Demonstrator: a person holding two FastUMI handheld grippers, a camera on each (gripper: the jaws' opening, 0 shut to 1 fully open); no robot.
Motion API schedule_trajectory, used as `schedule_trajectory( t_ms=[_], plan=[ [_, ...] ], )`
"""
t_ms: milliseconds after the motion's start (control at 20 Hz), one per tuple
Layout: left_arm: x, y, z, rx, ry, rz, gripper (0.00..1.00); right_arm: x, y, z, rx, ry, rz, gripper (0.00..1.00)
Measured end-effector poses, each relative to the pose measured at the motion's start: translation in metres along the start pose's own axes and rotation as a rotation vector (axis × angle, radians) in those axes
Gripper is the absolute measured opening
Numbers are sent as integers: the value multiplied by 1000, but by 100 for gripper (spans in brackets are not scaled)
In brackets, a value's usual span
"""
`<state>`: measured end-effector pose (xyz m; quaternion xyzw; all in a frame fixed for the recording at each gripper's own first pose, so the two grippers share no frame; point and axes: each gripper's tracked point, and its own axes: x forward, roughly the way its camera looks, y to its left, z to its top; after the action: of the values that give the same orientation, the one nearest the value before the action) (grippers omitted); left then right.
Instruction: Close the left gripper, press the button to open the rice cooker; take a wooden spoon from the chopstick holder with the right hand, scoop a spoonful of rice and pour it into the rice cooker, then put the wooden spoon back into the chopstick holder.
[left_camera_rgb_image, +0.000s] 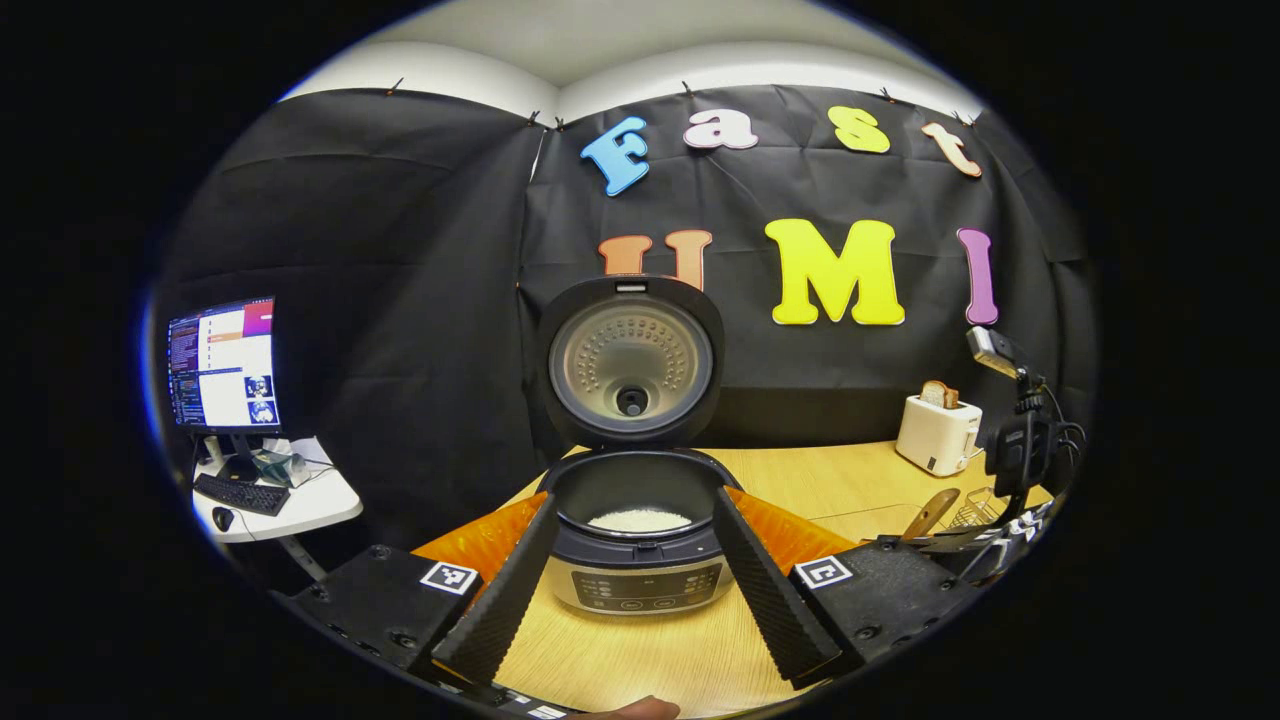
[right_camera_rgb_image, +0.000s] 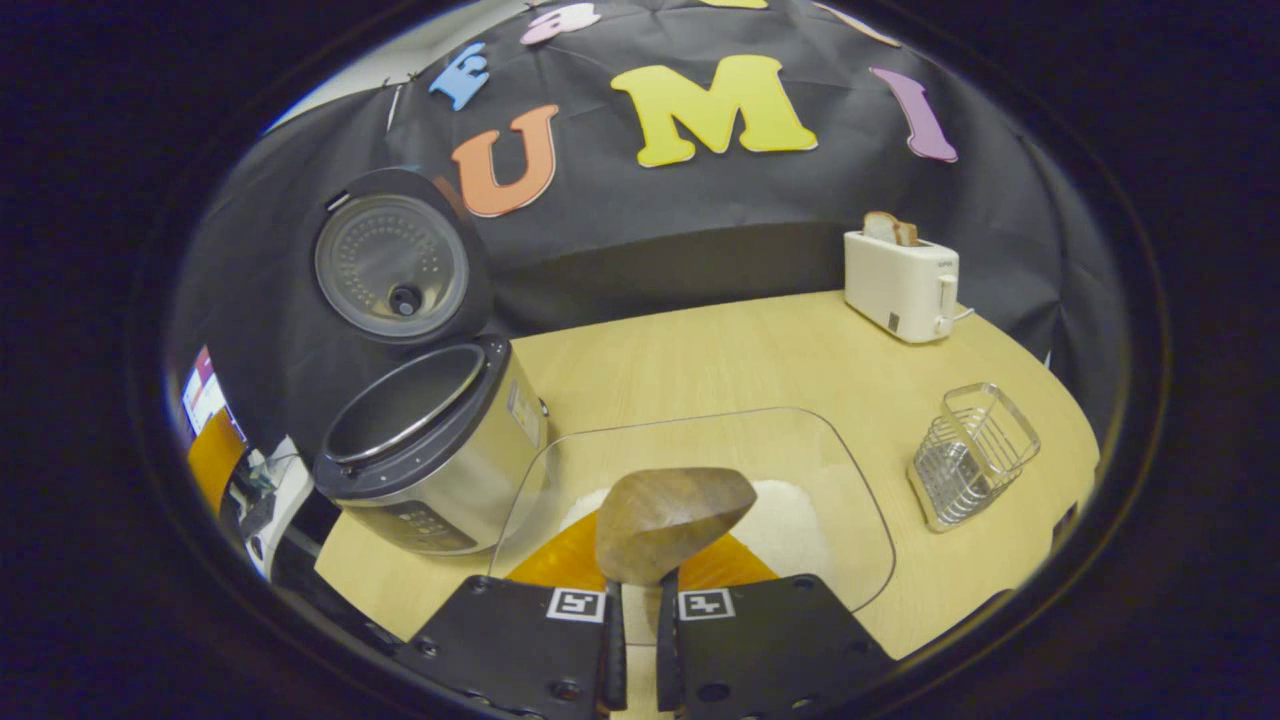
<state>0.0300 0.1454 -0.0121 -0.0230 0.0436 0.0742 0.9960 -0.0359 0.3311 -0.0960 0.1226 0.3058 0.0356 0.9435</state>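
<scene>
Spread wide in the left gripper view: left gripper (left_camera_rgb_image: 640, 590), framing the near rice cooker (left_camera_rgb_image: 636, 540), lid up, rice inside. Pinched near-shut in the right gripper view: right gripper (right_camera_rgb_image: 640, 640) on the wooden spoon (right_camera_rgb_image: 672, 522), above white rice (right_camera_rgb_image: 795, 520) in a clear tray (right_camera_rgb_image: 860, 520); wire chopstick holder (right_camera_rgb_image: 975, 455) right. Probably light, stiff, smooth; best gripped low on the handle.

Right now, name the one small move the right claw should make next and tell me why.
Probably dip the wooden spoon into the rice in the clear container. The right claw is shut on the spoon's handle, its bowl hangs just over the rice and looks empty, and the rice cooker beside it already stands with its lid up.
</scene>
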Motion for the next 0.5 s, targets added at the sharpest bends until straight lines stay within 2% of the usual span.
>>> schedule_trajectory(
  t_ms=[150,400,500],
  plan=[
    [2,1,-2,1,5,5,99,1,-1,4,93,20,29,12],
    [6,-4,-7,32,25,16,99,5,-18,3,356,88,115,12],
    [8,-8,-9,40,29,10,100,6,-21,4,410,109,148,12]
  ],
)
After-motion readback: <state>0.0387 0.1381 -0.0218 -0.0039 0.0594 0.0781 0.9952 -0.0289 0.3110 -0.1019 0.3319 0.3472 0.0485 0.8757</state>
